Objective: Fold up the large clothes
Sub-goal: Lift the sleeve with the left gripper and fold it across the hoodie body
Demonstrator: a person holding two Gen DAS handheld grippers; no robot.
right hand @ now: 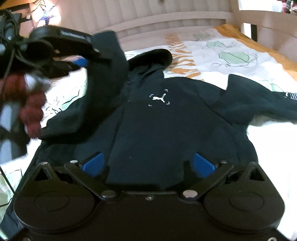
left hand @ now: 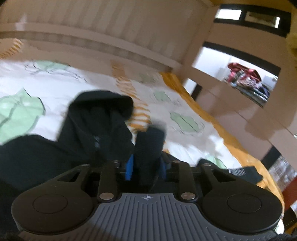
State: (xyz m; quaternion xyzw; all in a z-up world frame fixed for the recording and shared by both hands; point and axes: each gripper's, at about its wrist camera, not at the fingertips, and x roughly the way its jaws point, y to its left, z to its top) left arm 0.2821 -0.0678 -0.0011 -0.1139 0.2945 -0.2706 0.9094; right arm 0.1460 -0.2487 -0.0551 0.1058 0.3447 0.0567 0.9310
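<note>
A black zip hoodie (right hand: 157, 120) with a small white logo lies face up on the bed, its hood (right hand: 154, 55) toward the headboard. In the right wrist view my left gripper (right hand: 87, 59) holds one sleeve (right hand: 109, 55) lifted above the hoodie's left side. In the left wrist view the sleeve's cuff (left hand: 148, 140) fills the gap between the blue pads of my left gripper (left hand: 146, 165). My right gripper (right hand: 148, 163) hovers open over the hoodie's lower body, with nothing gripped. The other sleeve (right hand: 259, 100) lies spread out to the right.
The bed sheet (right hand: 232, 55) is white with green and orange prints and an orange border (left hand: 204, 111). A slatted headboard (right hand: 167, 14) stands behind. A hand in dark red (right hand: 31, 103) holds the left gripper. A wall shelf with piled clothes (left hand: 246, 79) is at the right.
</note>
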